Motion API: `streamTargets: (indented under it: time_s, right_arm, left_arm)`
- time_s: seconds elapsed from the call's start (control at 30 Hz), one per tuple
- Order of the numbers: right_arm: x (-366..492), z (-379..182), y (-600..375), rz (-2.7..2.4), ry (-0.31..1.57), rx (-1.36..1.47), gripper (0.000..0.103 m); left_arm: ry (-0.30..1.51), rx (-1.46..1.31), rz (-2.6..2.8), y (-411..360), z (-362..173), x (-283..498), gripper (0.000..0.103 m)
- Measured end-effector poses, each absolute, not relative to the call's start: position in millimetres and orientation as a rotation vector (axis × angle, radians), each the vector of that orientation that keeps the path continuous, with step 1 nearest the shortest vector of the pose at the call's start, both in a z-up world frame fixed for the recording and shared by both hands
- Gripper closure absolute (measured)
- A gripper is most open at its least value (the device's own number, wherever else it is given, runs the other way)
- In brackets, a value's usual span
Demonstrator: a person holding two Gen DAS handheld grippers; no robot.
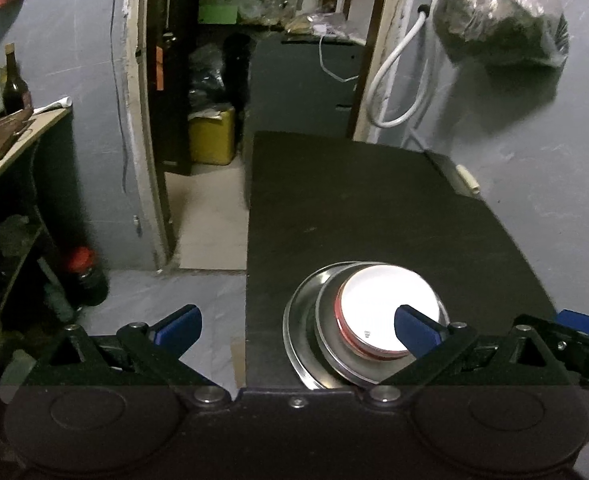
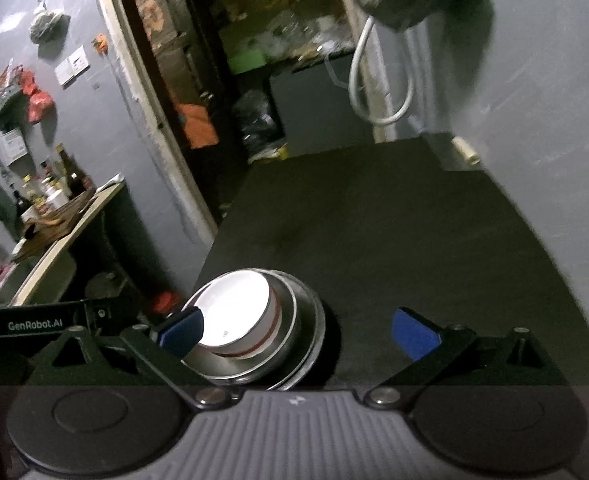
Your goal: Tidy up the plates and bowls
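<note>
- A stack of dishes sits on a dark table, close to its near left corner, just in from the left edge.
- At the bottom is a wide, shallow steel plate with a shiny rim; it sticks out to the left of the rest.
- On it rests a smaller steel dish, round, with a raised rim.
- On top is a white bowl with a red band round its outer wall; it glares bright under the light, and a tiny dark mark shows on the white near its front rim.
- The right wrist view shows the same stack from the other side: the white bowl nests inside the steel dishes, red band visible low on its side.
- The left gripper has its blue-padded fingers spread wide apart, holding nothing; the right-hand pad appears in front of the bowl, though contact cannot be told.
- The right gripper is likewise spread wide and empty, over the table beside the stack.
- White lettering "GenRobot.AI" reads on the black body of the left gripper at the left edge of the right wrist view.
</note>
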State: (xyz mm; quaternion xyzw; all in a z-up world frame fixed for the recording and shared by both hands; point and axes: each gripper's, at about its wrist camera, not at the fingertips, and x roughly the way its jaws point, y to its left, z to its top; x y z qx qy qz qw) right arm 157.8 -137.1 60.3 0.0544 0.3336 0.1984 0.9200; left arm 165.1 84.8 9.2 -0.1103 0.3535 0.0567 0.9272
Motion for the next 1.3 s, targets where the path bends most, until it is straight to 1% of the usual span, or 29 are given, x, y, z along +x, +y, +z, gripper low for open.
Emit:
streamTargets:
  time_s: [0.23,0.53,0.73,1.0,1.13,1.3]
  right_arm:
    - [108.6,74.0,-139.0,0.317,0.612,0.136,0.000]
    - [69.8,88.2,-131.2,0.263,0.546,0.119,0.000]
    - [48.3,85.3,-120.9,0.227,0.545,0.095,0.000]
    - [31.5,83.6,-107.3,0.247,0.566,0.054,0.000]
    - [32.4,81.3,-106.7,0.266,0.606,0.034,0.000]
    - [25.5,87.1,-110.4,0.312,0.608,-0.009,0.000]
  left_arm:
    - [0.652,-0.198,0.036,85.6,18.8,133.0,0.001]
    - [0.583,-0.157,-0.032,88.4,28.1,101.6,0.001]
    - [0.516,-0.161,-0.033,97.5,26.9,77.2,0.001]
    - [0.523,-0.129,0.028,105.2,16.6,58.1,0.001]
    - [0.521,-0.127,0.051,103.7,15.3,52.8,0.001]
    - [0.472,-0.132,0.059,96.1,22.2,42.4,0.001]
